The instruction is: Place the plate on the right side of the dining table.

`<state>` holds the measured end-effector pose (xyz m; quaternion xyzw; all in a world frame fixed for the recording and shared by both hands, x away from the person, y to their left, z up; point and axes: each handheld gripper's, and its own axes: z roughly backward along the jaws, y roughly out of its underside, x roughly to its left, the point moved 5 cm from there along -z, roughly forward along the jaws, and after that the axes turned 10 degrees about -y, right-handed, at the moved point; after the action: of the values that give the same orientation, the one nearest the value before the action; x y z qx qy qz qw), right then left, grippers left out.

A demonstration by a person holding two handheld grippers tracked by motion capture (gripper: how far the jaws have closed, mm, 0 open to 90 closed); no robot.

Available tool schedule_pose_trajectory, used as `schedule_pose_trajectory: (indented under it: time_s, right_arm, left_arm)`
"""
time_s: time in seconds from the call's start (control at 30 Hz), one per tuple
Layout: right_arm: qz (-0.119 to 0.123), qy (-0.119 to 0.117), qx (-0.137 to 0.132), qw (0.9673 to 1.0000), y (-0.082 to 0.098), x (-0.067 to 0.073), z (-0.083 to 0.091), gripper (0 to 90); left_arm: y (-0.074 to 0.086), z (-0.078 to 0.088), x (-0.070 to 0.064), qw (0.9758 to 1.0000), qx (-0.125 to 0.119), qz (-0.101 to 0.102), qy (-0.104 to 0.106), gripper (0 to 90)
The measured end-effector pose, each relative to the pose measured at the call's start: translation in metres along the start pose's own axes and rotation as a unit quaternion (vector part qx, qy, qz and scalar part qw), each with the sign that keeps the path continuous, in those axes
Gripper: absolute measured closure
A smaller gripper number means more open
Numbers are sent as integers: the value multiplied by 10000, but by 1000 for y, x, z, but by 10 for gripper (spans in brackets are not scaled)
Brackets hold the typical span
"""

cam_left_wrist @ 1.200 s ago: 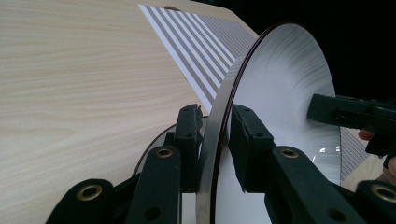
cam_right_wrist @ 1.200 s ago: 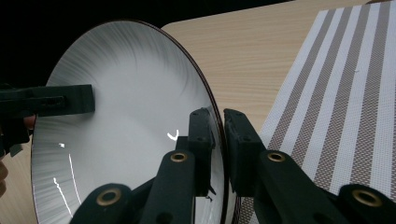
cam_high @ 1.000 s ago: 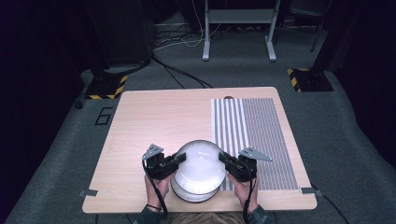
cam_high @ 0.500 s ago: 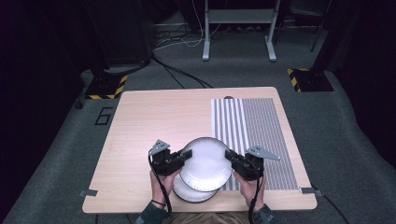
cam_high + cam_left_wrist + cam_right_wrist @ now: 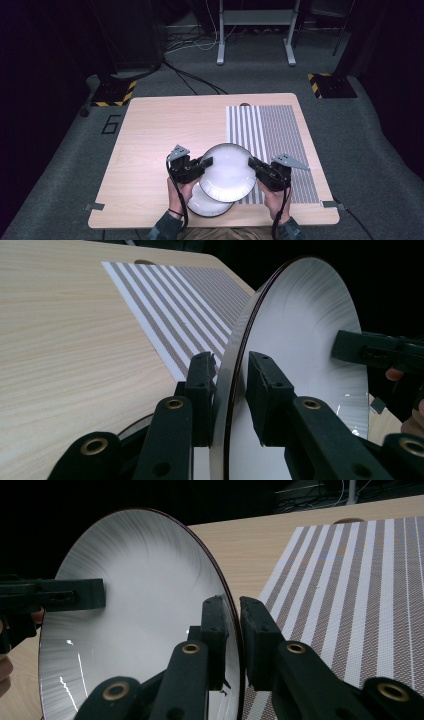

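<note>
**Two grippers hold a white plate by opposite rims above a second plate**

Nearest the person, at the table's front edge, a second plate lies flat on the wood, half covered from above by the one being held. The person's hands come in from the bottom of the high view, each wrapped around a gripper.

The left gripper has its jaws pinched on the left rim of the upper plate. In the left gripper view the two black pads sit on either side of the thin dark-edged rim, narrow, with the plate between them. The right gripper grips the opposite rim in the same way; in the right gripper view its pads close tight on the plate's edge, and the other gripper's jaw shows across the white face at the far side.

The upper plate is white with fine radial streaks and a thin dark rim line. It is held between the two grippers, over the near middle of the table, and partly over the lower plate.

Beyond and to the right, a striped mat lies flat on the table's right part; the right gripper hovers over its near left portion. Past the table, the dark floor carries cables and a metal stand's legs.
</note>
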<state>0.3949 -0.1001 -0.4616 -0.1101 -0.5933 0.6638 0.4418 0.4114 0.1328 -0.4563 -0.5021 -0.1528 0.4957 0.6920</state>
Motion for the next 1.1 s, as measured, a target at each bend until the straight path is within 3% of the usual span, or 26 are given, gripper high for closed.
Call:
schedule_pose_trajectory:
  time_s: [0.6, 1.1]
  right_arm:
    - [92, 170, 8, 9998, -10, -10, 13, 806]
    - [27, 258, -57, 9996, -19, -22, 22, 801]
  left_arm:
    - [-8, -12, -13, 9998, 62, -104, 125, 722]
    - [-18, -23, -26, 9996, 85, -225, 162, 724]
